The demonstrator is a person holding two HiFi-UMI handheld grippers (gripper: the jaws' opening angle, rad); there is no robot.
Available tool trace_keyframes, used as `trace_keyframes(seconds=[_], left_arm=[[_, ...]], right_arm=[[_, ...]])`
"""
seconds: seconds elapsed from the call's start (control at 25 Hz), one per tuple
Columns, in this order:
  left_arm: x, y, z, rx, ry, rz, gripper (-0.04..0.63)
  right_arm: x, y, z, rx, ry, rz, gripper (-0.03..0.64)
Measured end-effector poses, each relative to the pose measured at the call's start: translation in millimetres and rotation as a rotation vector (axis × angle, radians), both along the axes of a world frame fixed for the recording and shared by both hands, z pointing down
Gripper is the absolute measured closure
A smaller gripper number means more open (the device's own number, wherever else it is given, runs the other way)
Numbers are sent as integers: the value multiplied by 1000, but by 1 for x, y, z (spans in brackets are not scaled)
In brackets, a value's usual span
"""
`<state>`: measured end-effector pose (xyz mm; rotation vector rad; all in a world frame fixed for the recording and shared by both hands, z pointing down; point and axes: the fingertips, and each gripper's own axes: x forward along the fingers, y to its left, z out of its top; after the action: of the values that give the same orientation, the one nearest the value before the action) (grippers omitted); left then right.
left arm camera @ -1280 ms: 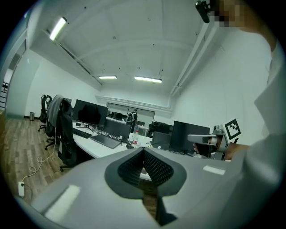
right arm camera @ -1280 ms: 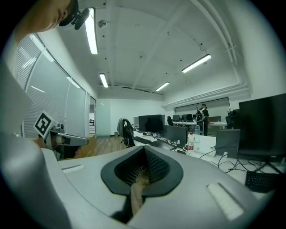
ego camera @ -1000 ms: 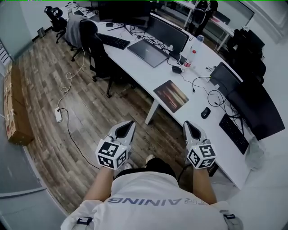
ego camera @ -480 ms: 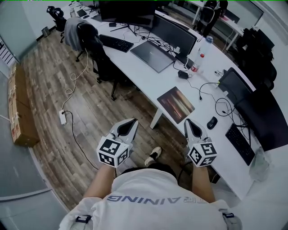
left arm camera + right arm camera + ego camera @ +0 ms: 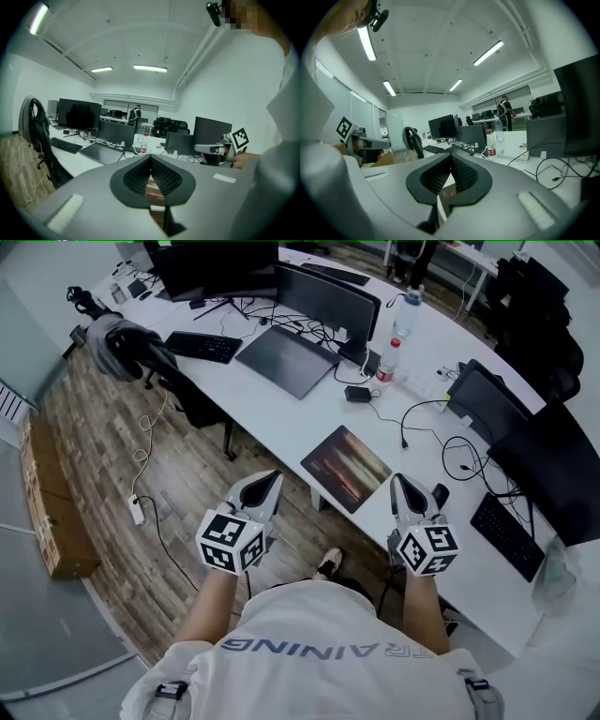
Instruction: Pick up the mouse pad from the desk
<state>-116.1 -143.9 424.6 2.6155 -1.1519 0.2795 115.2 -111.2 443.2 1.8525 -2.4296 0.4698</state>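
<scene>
The mouse pad [image 5: 345,467], a dark rectangle with a brown-orange print, lies flat near the front edge of the white desk [image 5: 281,418]. My left gripper [image 5: 270,480] hovers over the floor just left of the pad, jaws shut and empty. My right gripper [image 5: 401,482] hangs at the desk edge just right of the pad, also shut and empty. In the left gripper view the jaws [image 5: 151,157] meet at their tips, with a strip of the pad [image 5: 153,187] showing beyond them. The right gripper view shows the same closed jaws [image 5: 451,157] in front of the pad [image 5: 449,191].
On the desk are a black mouse [image 5: 439,493], a keyboard [image 5: 506,534], loose cables [image 5: 441,442], a closed laptop [image 5: 291,358], monitors [image 5: 328,298] and two bottles [image 5: 386,360]. A chair with a grey jacket [image 5: 127,341], a power strip [image 5: 137,511] and cardboard boxes [image 5: 52,512] stand at left.
The person has stepped towards the desk. Both grippers have come forward with shut jaws, and the mouse pad now lies between their tips rather than well ahead of them.
</scene>
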Motion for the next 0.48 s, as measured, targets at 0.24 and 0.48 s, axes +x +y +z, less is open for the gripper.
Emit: trace_keyframes(seconds=[0.24, 0.48], left_arm=[[66, -32, -2, 30, -34, 84, 595], [99, -51, 5, 14, -27, 156, 595]], right_arm=[[57, -21, 12, -17, -62, 63, 601], [68, -29, 4, -7, -23, 67, 601]])
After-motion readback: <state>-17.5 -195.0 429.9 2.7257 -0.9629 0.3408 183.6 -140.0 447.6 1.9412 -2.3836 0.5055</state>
